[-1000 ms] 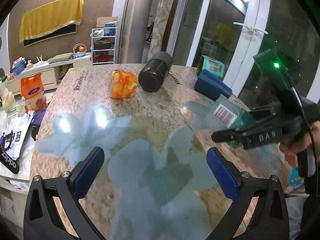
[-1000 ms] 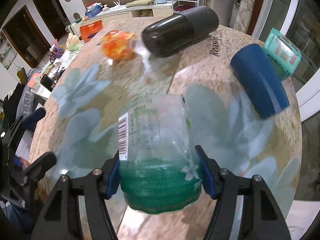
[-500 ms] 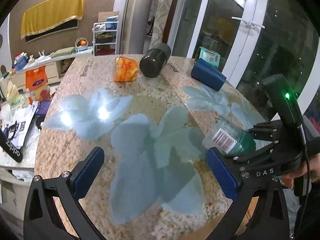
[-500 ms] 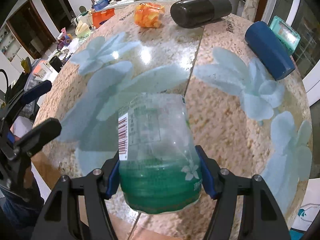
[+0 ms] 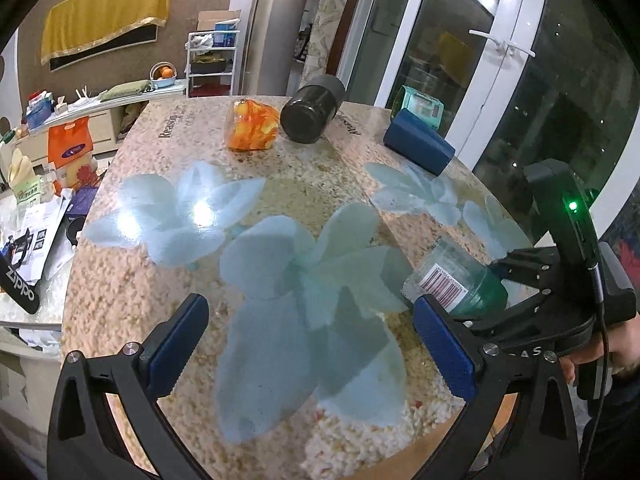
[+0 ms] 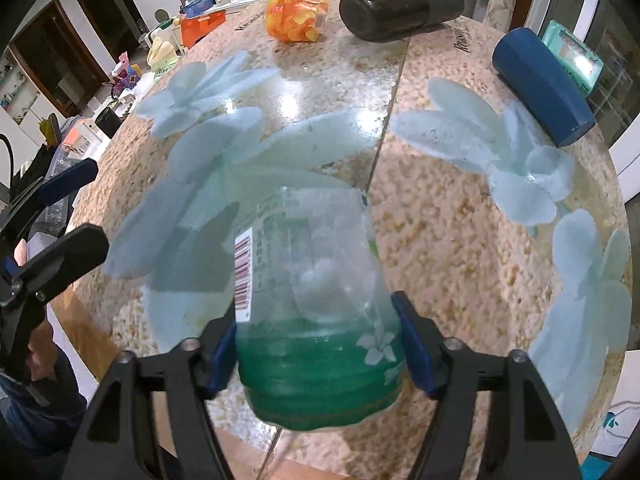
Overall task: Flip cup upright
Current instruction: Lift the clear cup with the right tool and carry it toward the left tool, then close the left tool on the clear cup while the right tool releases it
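A clear plastic cup with a green end and a barcode label [image 6: 308,300] is clamped between my right gripper's [image 6: 316,356] blue pads, tilted over the near part of the stone table [image 6: 440,216]. It also shows in the left wrist view [image 5: 448,280], lying slanted at the right with the right gripper behind it. My left gripper [image 5: 308,344] is open and empty over the table's near edge, to the left of the cup.
At the far side lie a black cylinder [image 5: 312,110], an orange jar [image 5: 252,126], a dark blue cup on its side [image 5: 418,148] and a teal packet [image 5: 420,104]. A cluttered counter [image 5: 32,200] stands left of the table.
Both grippers have pulled back toward the table's near edge, with the cup carried along in the right gripper. The far objects now look smaller.
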